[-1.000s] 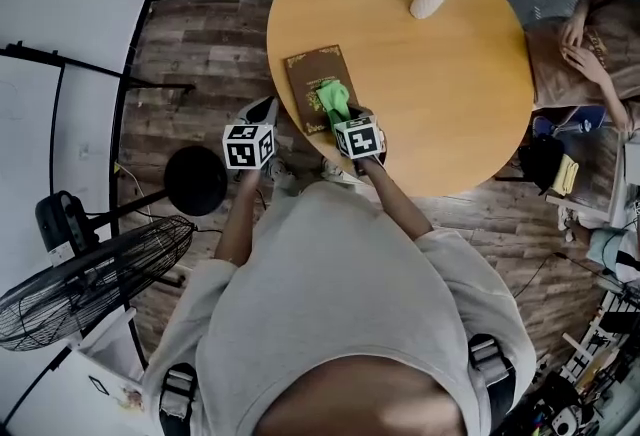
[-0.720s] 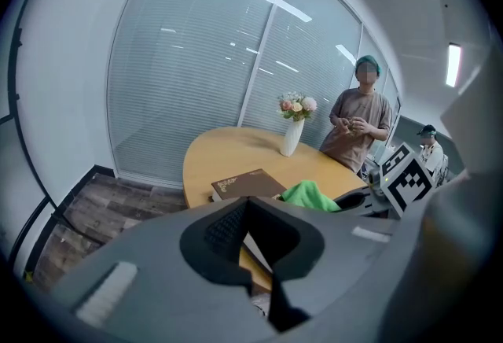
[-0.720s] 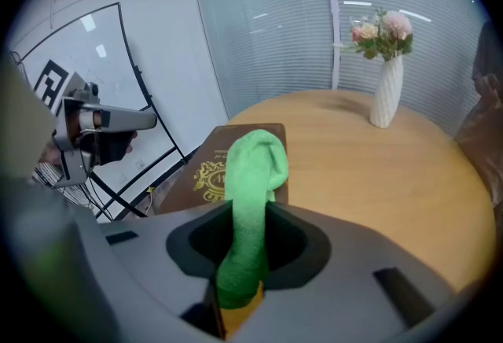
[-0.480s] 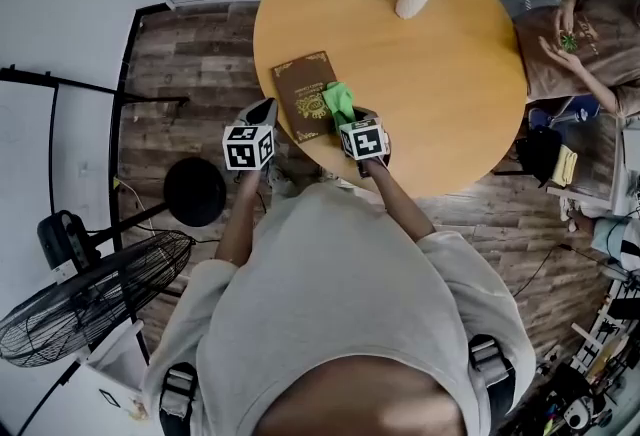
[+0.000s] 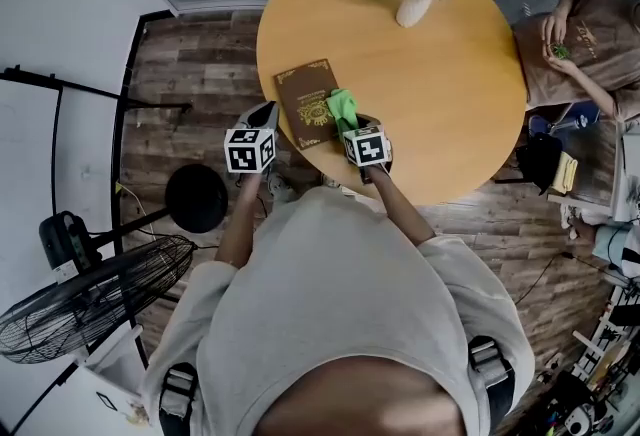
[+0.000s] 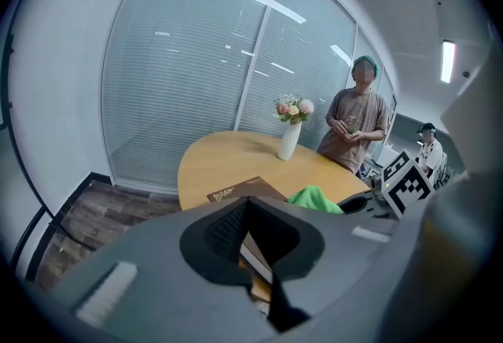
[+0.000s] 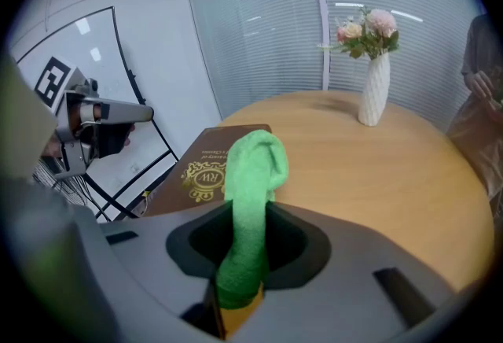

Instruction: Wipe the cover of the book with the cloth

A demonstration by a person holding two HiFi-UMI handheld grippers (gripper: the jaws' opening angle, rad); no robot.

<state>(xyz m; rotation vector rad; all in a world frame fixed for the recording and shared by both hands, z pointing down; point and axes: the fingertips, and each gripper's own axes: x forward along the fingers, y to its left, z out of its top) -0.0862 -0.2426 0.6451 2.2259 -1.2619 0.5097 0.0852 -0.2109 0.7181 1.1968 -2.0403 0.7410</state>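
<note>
A brown book (image 5: pixel 305 99) with gold ornament lies near the left front edge of the round wooden table (image 5: pixel 450 94). My right gripper (image 5: pixel 352 127) is shut on a green cloth (image 5: pixel 342 108), whose free end rests at the book's right edge. In the right gripper view the cloth (image 7: pixel 251 176) rises from between the jaws and folds over beside the gold emblem on the book (image 7: pixel 200 164). My left gripper (image 5: pixel 267 112) is shut and holds nothing; it hovers just off the table's edge, left of the book. In the left gripper view the book (image 6: pixel 236 190) and cloth (image 6: pixel 314 198) lie beyond its shut jaws.
A white vase with flowers (image 5: pixel 412 2) stands at the table's far side. A person (image 5: pixel 585 34) stands to the table's right. On the floor to the left are a black round stand base (image 5: pixel 196 196), a fan (image 5: pixel 85 299) and a black frame (image 5: pixel 60 89).
My right gripper has drawn the cloth from the middle of the cover towards the book's right edge. The left gripper has stayed put, shut.
</note>
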